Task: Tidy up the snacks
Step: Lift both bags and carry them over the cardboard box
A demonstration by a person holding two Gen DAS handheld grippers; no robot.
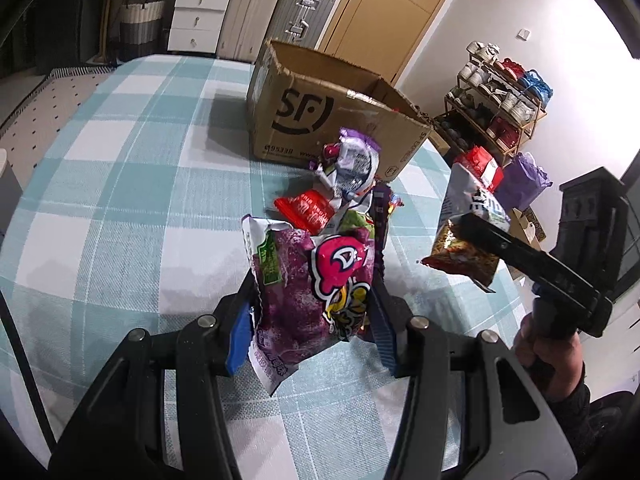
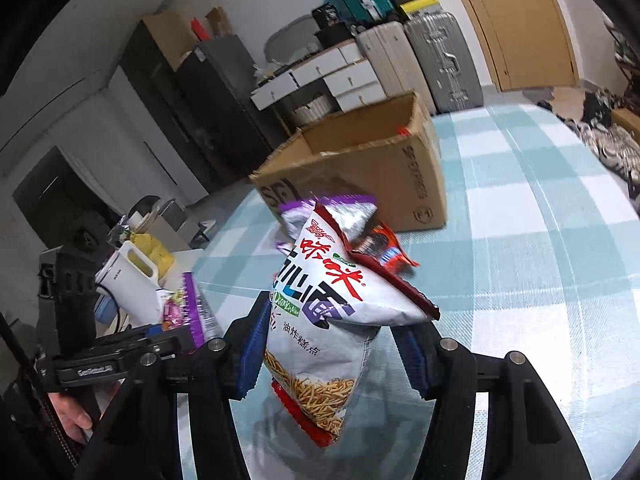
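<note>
Both bags are lifted off the checked bench, so the step in hand looks like carrying them to the cardboard box (image 1: 320,120) at its far edge. The left gripper (image 1: 312,320) has its fingers clamped on the purple snack bag (image 1: 304,280); the right gripper (image 2: 332,360) pinches the white noodle-snack bag (image 2: 320,320). Next, each must clear the box rim before letting go.

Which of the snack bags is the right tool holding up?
The white bag with red lettering and fried sticks pictured, clamped in the right tool. The purple bag is in the left tool; the red packet lies on the table.
</note>
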